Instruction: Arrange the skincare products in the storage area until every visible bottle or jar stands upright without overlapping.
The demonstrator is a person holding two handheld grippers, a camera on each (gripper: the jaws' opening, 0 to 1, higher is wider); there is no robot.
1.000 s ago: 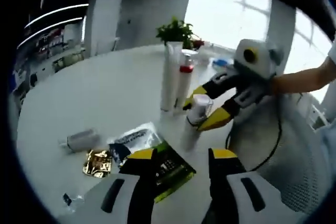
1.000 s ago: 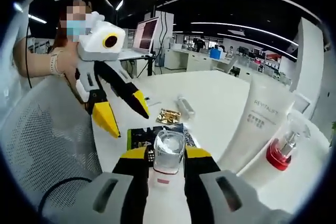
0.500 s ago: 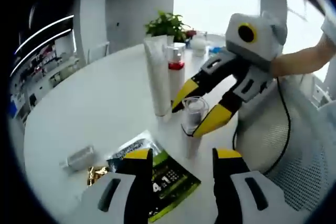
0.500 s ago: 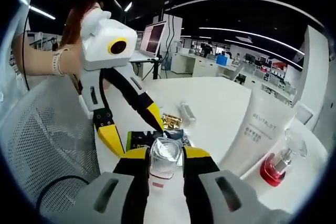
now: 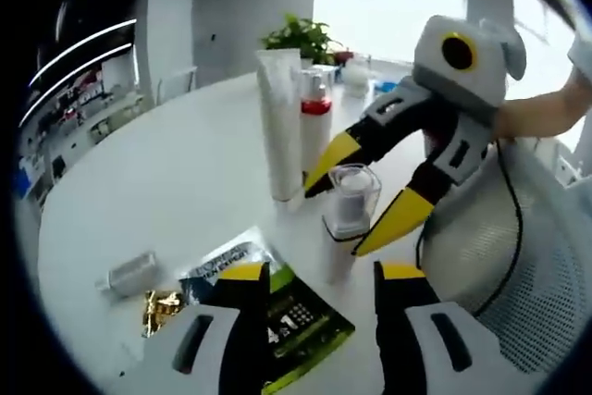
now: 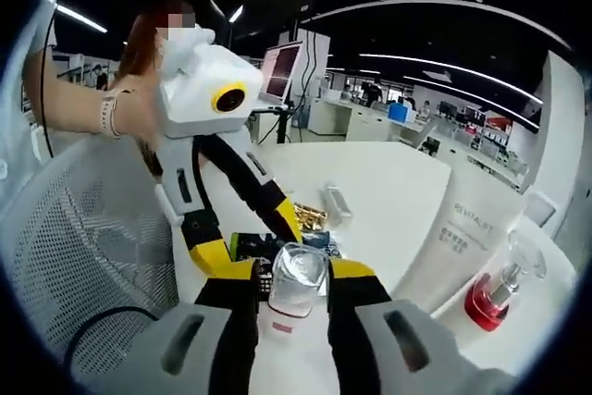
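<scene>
A white bottle with a clear cap (image 5: pixel 351 199) stands upright on the round white table (image 5: pixel 176 182). My right gripper (image 5: pixel 338 219) reaches in from the right, shut on that cap; in the right gripper view the cap (image 6: pixel 296 275) sits between its jaws (image 6: pixel 293 270). My left gripper (image 5: pixel 319 273) is open just short of the bottle; seen from the right gripper (image 6: pixel 250 236), it hangs just behind the cap. A tall white tube (image 5: pixel 277 127) and a red-collared pump bottle (image 5: pixel 314 122) stand upright behind. A small pale bottle (image 5: pixel 129 275) lies on its side.
Flat sachets lie near the table's front: a green-black one (image 5: pixel 291 314), a silvery one (image 5: pixel 222 261) and a gold one (image 5: pixel 162 307). A potted plant (image 5: pixel 298 39) stands at the far edge. A mesh chair (image 5: pixel 499 256) adjoins the table. A person's hand (image 6: pixel 120 113) holds the left gripper.
My left gripper has come closer to the capped bottle, its fingers now just behind the cap in the right gripper view. The right gripper keeps its hold on the upright bottle.
</scene>
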